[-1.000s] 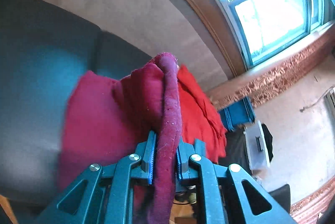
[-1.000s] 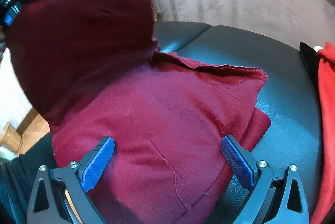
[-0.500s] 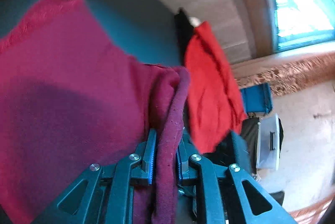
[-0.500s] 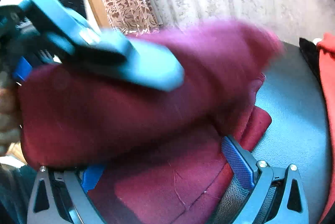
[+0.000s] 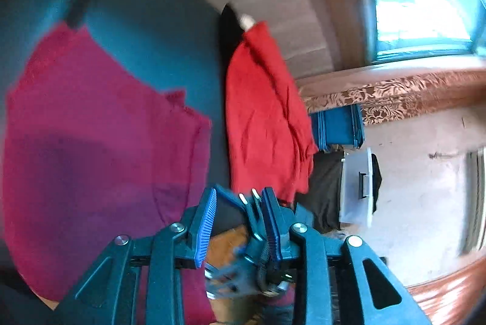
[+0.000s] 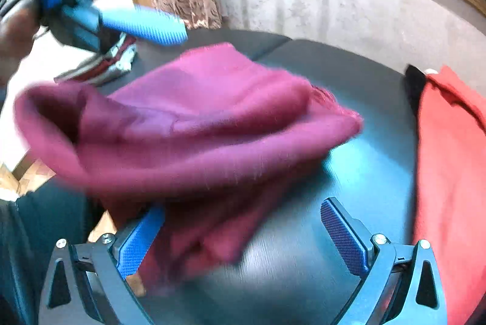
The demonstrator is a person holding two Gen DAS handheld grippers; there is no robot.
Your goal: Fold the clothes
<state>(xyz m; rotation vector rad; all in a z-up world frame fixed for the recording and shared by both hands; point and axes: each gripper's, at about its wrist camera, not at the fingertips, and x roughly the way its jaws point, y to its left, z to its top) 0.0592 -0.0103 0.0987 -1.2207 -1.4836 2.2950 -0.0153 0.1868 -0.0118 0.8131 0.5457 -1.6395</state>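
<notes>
Maroon cloth (image 6: 194, 124): lay bunched and blurred on the dark tabletop (image 6: 349, 173).
Right gripper (image 6: 243, 236): gaped wide, empty.
Red garment (image 6: 449, 173): lay apart.

surface: dark sofa seat (image 6: 349, 160) | on it: maroon cloth (image 6: 212, 112), red garment (image 6: 449, 142)

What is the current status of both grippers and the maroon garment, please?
Left gripper open, empty. Right gripper open, maroon garment between its fingers, not clamped. Garment bunched on dark sofa. Red garment alongside, apart from it.

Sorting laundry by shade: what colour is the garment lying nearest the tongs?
Maroon garment, clearest in the right wrist view.
</notes>
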